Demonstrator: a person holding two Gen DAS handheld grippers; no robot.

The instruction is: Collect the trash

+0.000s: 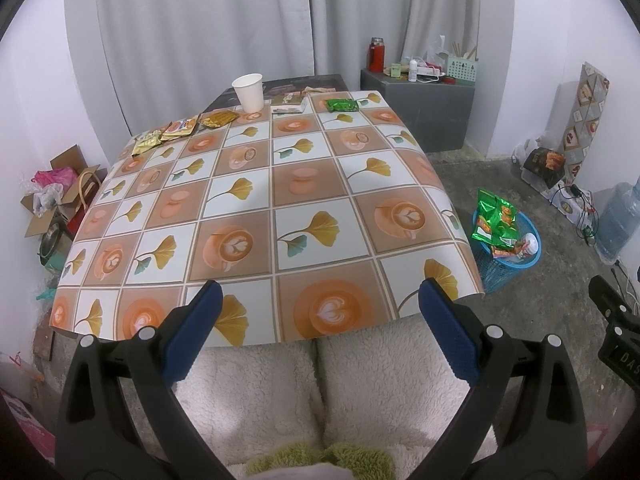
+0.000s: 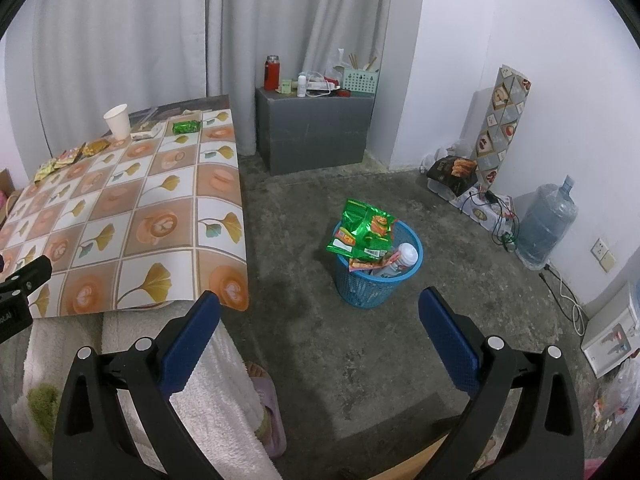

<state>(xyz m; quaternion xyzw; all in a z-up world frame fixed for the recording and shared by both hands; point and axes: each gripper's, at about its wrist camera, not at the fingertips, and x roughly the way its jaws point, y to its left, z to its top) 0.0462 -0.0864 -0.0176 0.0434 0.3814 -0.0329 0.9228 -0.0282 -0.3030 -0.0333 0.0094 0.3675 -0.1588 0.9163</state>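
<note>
Right gripper (image 2: 320, 312) with fingers (image 2: 192, 336) wide apart and empty, blue basket (image 2: 360, 288) of wrappers (image 2: 360, 232) on floor, paper cup (image 2: 118, 121) on counter (image 2: 132, 216)

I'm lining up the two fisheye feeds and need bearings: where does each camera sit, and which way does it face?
Left wrist: on the open left gripper, facing across the table toward the curtain; fleece-covered lap shows below.
Right wrist: on the open right gripper, facing the floor and the blue basket; a slippered foot shows.
Shared: table, basket, paper cup, grey cabinet.
</note>
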